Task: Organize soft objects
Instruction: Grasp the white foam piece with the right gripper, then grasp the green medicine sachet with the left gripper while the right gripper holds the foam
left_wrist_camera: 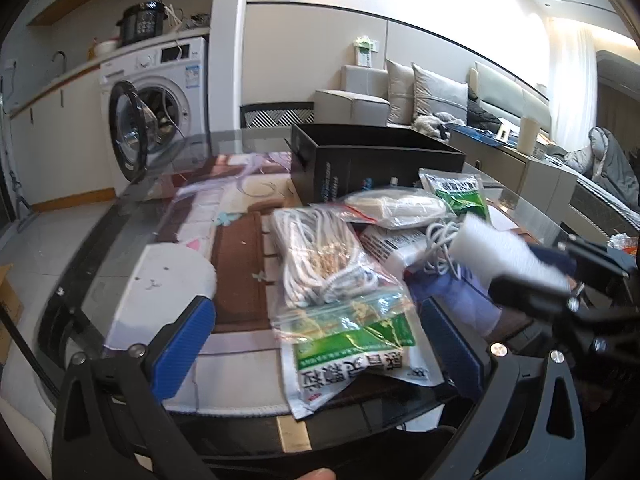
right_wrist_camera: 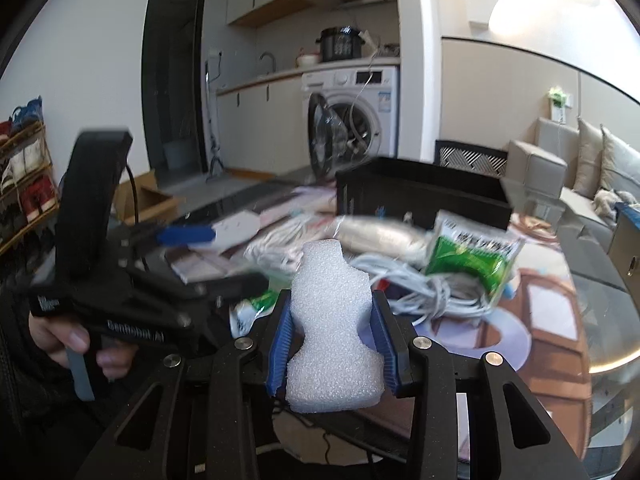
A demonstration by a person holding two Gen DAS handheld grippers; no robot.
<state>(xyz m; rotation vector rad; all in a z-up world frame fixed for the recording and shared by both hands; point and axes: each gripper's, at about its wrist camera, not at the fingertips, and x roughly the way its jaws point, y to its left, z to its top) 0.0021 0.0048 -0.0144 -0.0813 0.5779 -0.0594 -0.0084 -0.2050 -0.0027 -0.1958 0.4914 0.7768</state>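
My right gripper [right_wrist_camera: 332, 300] is shut on a white foam block [right_wrist_camera: 334, 332], which its blue pads squeeze at the waist and hold above the table. The left wrist view shows the same foam [left_wrist_camera: 508, 252] at the right. My left gripper [left_wrist_camera: 316, 308] is open and hovers low over a zip bag of white cord [left_wrist_camera: 324, 264] and a green-and-white sachet [left_wrist_camera: 356, 356], neither of which its pads touch. A loose white cable [right_wrist_camera: 420, 284], a bagged white bundle [right_wrist_camera: 380, 236] and a second green sachet [right_wrist_camera: 472, 256] lie in front of an open black box [right_wrist_camera: 420, 192].
The pile lies on a round glass table [right_wrist_camera: 592, 320] over a patterned mat. A blue cloth [left_wrist_camera: 472, 304] lies beside the bags. A hand [right_wrist_camera: 76, 340] holds the left gripper's handle. A washing machine [left_wrist_camera: 160, 92] with its door open stands beyond the table, and a sofa [left_wrist_camera: 400, 100] is at the right.
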